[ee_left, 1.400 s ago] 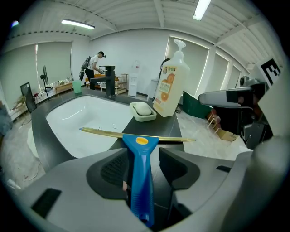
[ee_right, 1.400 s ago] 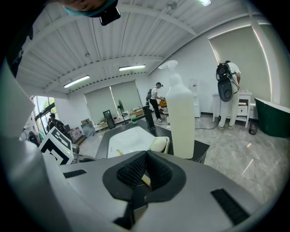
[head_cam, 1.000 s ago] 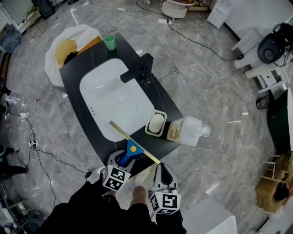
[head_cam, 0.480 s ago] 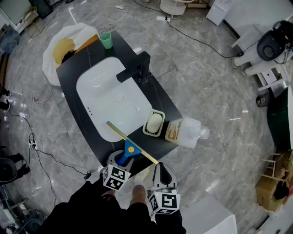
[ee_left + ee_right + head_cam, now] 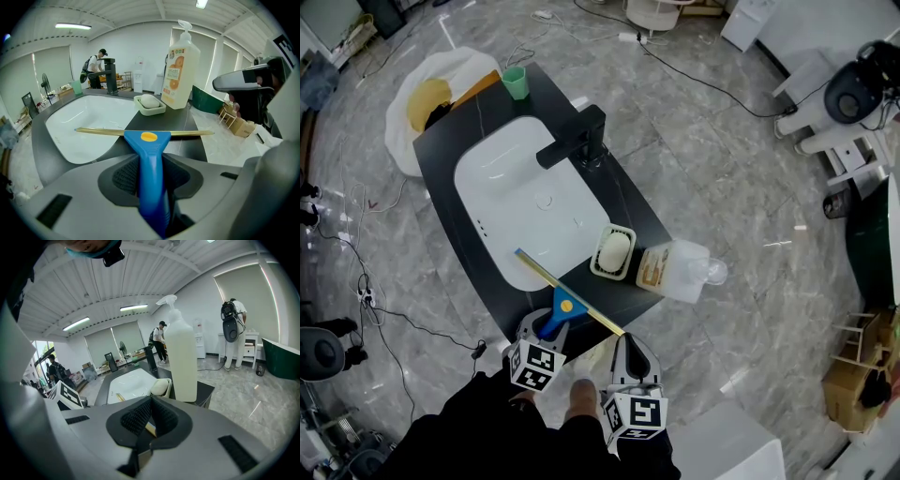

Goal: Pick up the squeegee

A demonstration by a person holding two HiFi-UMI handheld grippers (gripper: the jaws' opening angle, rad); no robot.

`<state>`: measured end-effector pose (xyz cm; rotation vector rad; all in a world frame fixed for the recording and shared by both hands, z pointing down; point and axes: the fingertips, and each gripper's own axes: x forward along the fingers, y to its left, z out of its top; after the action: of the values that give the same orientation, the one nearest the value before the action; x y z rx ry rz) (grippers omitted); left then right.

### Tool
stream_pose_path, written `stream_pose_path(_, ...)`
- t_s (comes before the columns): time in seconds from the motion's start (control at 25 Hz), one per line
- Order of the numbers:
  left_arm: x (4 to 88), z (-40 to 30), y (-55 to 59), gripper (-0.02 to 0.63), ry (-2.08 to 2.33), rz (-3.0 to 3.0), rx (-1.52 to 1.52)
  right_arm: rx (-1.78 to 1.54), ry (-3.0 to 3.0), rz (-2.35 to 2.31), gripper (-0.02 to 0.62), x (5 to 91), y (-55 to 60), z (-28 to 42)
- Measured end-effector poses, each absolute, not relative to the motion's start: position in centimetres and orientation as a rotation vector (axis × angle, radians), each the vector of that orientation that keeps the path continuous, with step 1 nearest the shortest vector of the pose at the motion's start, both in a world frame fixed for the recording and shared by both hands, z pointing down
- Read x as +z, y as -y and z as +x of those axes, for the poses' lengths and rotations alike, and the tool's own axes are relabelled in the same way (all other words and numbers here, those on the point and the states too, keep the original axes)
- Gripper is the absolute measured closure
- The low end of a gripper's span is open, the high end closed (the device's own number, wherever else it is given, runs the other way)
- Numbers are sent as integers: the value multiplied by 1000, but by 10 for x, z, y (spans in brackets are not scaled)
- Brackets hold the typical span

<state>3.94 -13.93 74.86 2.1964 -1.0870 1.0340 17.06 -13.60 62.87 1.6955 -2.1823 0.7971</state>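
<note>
The squeegee point(image 5: 560, 305) has a blue handle and a long yellow blade, and lies across the near corner of the black counter point(image 5: 630, 204), its blade over the sink's rim. My left gripper point(image 5: 547, 330) is at the handle and its jaws are closing. In the left gripper view the blue handle point(image 5: 150, 159) fills the gap between the dark pads, which touch it on both sides. My right gripper point(image 5: 629, 354) hovers just right of the squeegee's blade end, shut and empty point(image 5: 150, 402).
A white sink basin point(image 5: 520, 202) with a black faucet point(image 5: 581, 141) fills the counter. A soap dish point(image 5: 616, 251) and a pump bottle lying on its side point(image 5: 677, 270) sit near the blade. A green cup point(image 5: 517, 82) stands at the far end. Cables run over the floor.
The left gripper's jaws have narrowed around the blue handle. Both grippers stay where they were, and the squeegee has not moved on the counter.
</note>
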Motion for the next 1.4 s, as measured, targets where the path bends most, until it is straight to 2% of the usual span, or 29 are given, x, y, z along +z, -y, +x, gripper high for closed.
stream_pose_path(0.72,716,35,153,462,1163,2212,921,739,2199,1712,580,609,128,168)
stream_pose_path(1.4,594,0,166,462,1370,2300,743,521,2298,1764,580,515,123,147)
